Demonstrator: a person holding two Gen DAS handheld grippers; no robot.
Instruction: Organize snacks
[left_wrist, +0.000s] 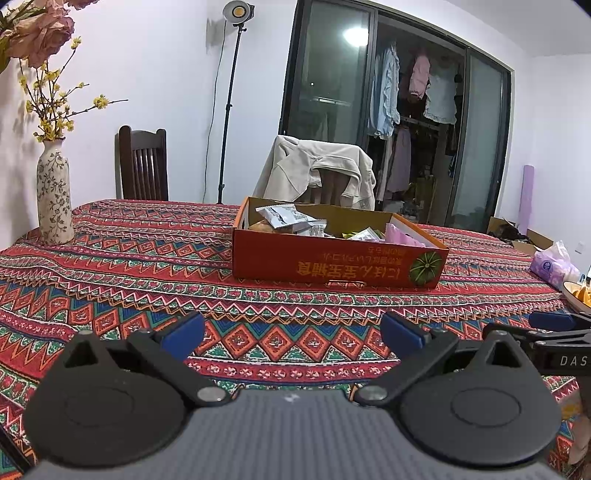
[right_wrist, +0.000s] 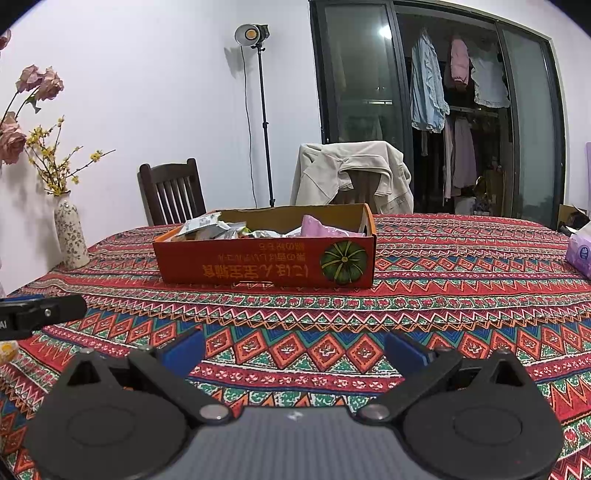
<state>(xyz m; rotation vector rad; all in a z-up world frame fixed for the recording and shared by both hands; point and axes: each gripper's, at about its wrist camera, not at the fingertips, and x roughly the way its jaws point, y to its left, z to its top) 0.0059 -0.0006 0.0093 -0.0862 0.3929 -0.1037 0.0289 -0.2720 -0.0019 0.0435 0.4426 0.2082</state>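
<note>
An orange cardboard box (left_wrist: 332, 264) with a pumpkin picture stands on the patterned tablecloth, also in the right wrist view (right_wrist: 258, 264). It holds several snack packets: grey-white ones (left_wrist: 286, 218) on the left and a pink one (left_wrist: 404, 234) on the right, seen too in the right wrist view (right_wrist: 321, 227). My left gripper (left_wrist: 291, 334) is open and empty, low over the cloth in front of the box. My right gripper (right_wrist: 293, 350) is open and empty, also in front of the box. The right gripper's side shows in the left wrist view (left_wrist: 554, 332).
A flowered vase (left_wrist: 54, 195) stands at the table's left edge. A purple tissue pack (left_wrist: 554, 262) and a bowl (left_wrist: 578, 293) sit at the right. Two chairs stand behind the table, one draped with a beige jacket (left_wrist: 317, 173). A light stand (left_wrist: 231, 107) is by the wall.
</note>
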